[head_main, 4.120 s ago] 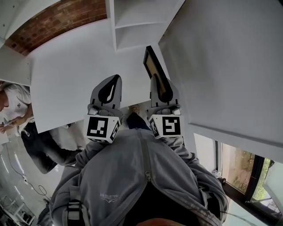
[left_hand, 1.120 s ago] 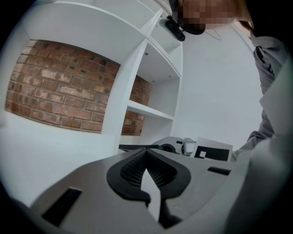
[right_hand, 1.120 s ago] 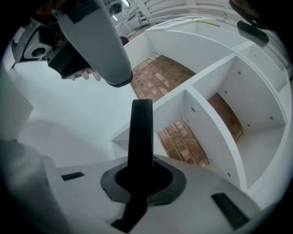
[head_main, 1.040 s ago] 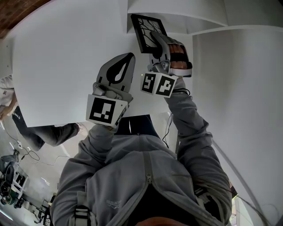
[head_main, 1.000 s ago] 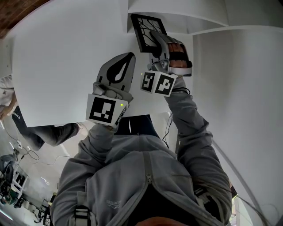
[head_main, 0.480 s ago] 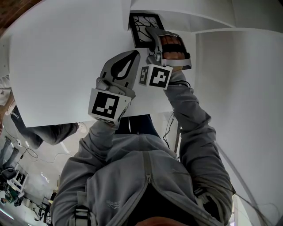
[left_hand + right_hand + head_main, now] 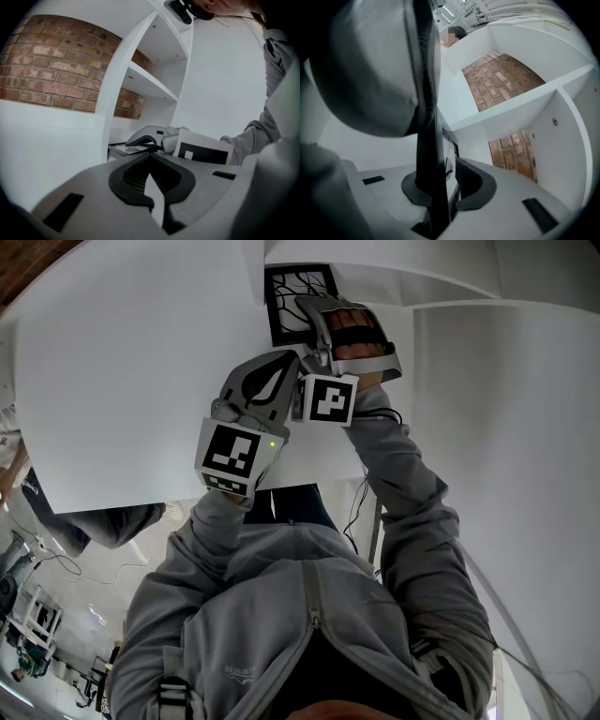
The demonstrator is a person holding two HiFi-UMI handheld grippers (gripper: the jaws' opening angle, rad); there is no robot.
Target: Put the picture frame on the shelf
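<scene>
The left gripper [image 7: 291, 358] hangs idle just beside its partner, jaws together on nothing. The picture frame [image 7: 298, 296] is already inside a compartment of the shelf [image 7: 150, 85], low over the board; I cannot tell whether it rests there. The right gripper [image 7: 311, 310] holds it by the edge, jaws clamped though they have just been opening a touch. The carrying looks done; settling the frame, letting go and drawing back remain.

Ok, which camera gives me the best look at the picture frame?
The head view: the picture frame shows its black border and branch-pattern face against the shelf. The right gripper view gives only its dark edge between the right gripper jaws, which have just been opening. The left gripper view catches a thin sliver.
</scene>
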